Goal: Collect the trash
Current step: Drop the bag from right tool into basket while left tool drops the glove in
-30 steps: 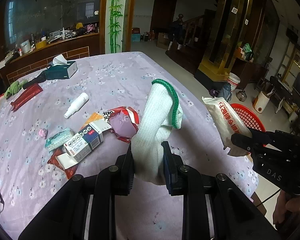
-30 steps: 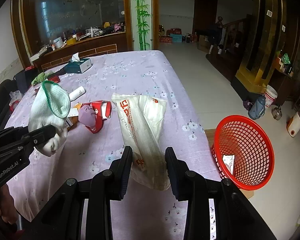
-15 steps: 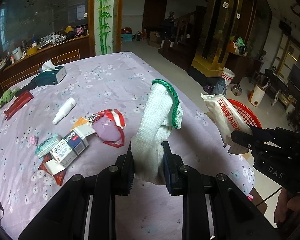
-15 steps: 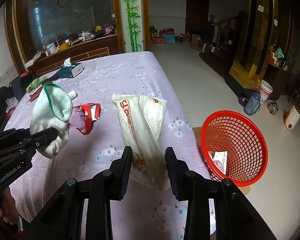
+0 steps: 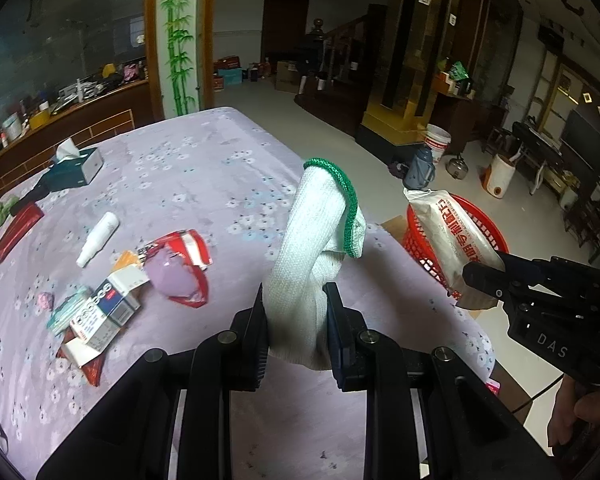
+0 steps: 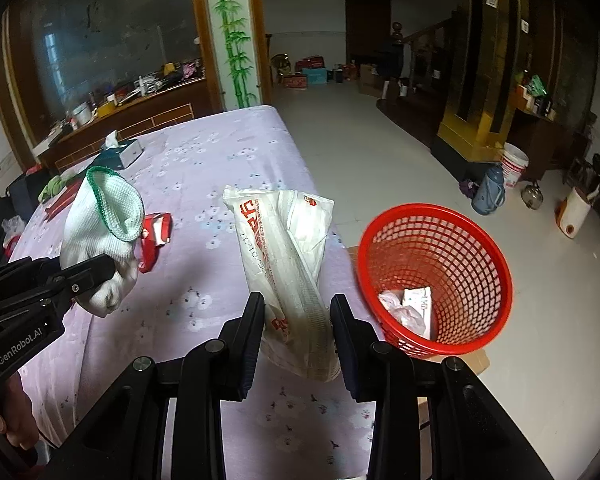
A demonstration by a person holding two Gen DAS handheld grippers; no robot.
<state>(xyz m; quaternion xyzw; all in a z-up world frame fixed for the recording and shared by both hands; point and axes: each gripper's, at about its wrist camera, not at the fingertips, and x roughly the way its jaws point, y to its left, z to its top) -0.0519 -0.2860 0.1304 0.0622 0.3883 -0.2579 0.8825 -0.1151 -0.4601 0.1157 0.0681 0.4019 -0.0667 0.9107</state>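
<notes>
My left gripper [image 5: 296,316] is shut on a white knitted glove with a green cuff [image 5: 316,248], held upright above the purple tablecloth; the same glove [image 6: 104,224] shows at the left of the right wrist view. My right gripper [image 6: 298,320] is shut on a white plastic bag with red print [image 6: 284,256], near the table's right edge; that bag [image 5: 452,240] also appears in the left wrist view. A red mesh basket [image 6: 436,276] stands on the floor just right of the table, holding a few scraps of white trash [image 6: 412,308].
On the table [image 5: 204,168] lie a red wrapper with a purple piece [image 5: 176,268], a blue-and-white carton [image 5: 104,312], a white spray bottle [image 5: 98,238], a tissue box [image 5: 74,166] and a red packet [image 5: 16,228]. Buckets and a kettle stand on the floor beyond.
Both grippers have moved right toward the table edge with their loads. The red basket has come closer and its inside now shows in the right wrist view.
</notes>
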